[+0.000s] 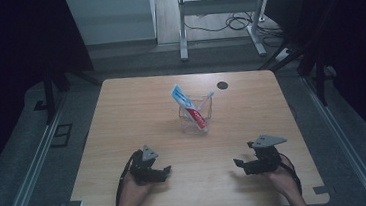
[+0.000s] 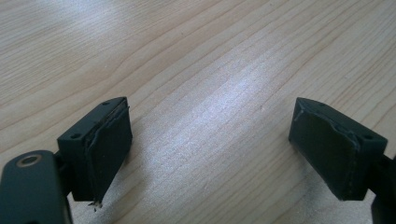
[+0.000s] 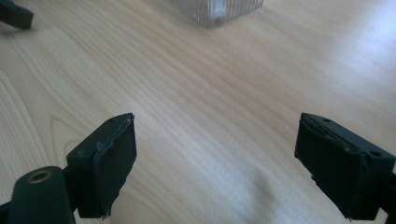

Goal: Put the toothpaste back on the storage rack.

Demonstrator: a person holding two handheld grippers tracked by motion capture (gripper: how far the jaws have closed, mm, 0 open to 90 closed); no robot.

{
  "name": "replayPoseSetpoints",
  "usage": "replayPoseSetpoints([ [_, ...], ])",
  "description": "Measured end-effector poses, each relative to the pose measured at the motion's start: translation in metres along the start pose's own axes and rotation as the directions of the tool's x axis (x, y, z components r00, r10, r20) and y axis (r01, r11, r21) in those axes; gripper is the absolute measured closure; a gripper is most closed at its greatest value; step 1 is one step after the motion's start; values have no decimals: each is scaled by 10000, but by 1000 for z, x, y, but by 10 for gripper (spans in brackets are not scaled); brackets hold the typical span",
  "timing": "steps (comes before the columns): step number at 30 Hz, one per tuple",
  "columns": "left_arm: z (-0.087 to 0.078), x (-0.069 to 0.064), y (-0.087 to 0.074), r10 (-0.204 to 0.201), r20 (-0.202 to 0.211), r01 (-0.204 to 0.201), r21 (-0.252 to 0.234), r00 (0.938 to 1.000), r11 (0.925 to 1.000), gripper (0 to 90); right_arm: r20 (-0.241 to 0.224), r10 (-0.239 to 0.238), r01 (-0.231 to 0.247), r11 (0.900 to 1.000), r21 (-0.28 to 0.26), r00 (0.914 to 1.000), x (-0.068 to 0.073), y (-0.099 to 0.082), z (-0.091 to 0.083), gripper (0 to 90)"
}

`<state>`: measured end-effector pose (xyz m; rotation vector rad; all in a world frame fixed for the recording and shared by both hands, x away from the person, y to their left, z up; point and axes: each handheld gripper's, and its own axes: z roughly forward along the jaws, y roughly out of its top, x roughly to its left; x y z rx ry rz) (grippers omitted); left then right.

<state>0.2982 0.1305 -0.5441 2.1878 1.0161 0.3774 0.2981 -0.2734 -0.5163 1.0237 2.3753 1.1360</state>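
A clear plastic cup (image 1: 196, 116) stands near the middle of the wooden table (image 1: 137, 117). A toothpaste tube (image 1: 187, 105), white, blue and red, leans in it, along with a toothbrush (image 1: 208, 99). My left gripper (image 1: 167, 170) rests near the front edge at the left, held in a hand, its jaws wide apart with bare wood between them (image 2: 210, 140). At the front right my right gripper (image 1: 237, 163) is likewise open and empty (image 3: 215, 163). The cup's base (image 3: 218, 10) shows at the top of the right gripper view.
A round dark cable hole (image 1: 222, 85) sits near the table's far edge. Beyond the table stand a white desk frame (image 1: 218, 14) and loose cables (image 1: 237, 23) on the floor. Black stands (image 1: 49, 89) flank the table on both sides.
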Motion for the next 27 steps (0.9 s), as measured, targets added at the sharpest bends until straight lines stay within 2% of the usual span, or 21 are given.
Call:
replayPoseSetpoints([
  [9,0,0,0,-11,-2,11,3,10000,10000,134,-37,251,-249,9992,326,9997,2,-16,3,127],
  [16,0,-1,0,-36,-58,36,24,10000,10000,135,149,-145,134,9974,713,9998,8,-25,11,123],
  [27,0,-1,0,-50,-76,50,31,10000,10000,134,168,-109,96,9973,727,9998,9,-25,10,121],
])
